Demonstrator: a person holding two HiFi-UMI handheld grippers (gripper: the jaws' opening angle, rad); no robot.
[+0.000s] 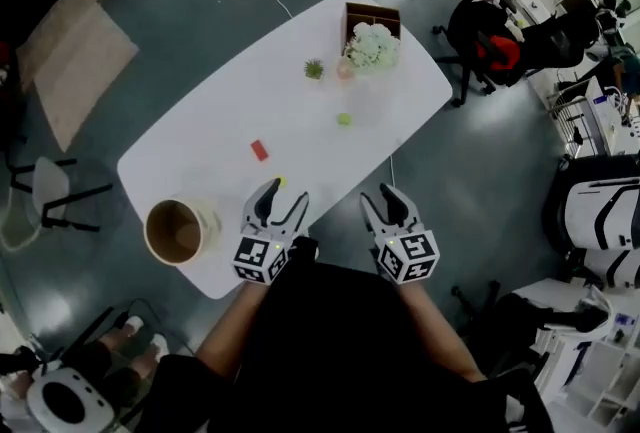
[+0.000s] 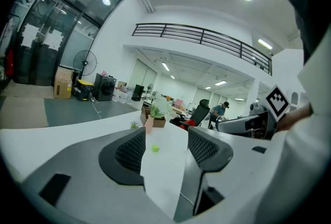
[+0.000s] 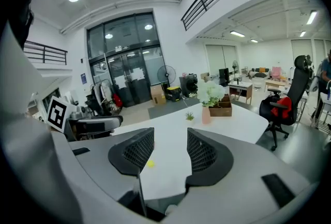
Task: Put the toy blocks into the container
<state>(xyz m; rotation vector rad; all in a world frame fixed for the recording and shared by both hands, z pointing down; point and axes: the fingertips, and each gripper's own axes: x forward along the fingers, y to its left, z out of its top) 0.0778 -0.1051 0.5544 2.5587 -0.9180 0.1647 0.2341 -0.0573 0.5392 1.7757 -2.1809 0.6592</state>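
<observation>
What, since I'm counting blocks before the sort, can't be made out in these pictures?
Head view: yellow block, tiny, partly behind the left gripper; shape unclear.
Head view: green block too small for its shape.
Head view: box contents hidden by white flowers.
Both gripper views: container outside the frame.

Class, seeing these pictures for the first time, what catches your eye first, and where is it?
A long white table fills the head view, with a round brown container at its near left corner and white flowers at the far end. A red block and a green block lie apart on its middle. At the near edge the left tool and right tool hang open and empty.
</observation>
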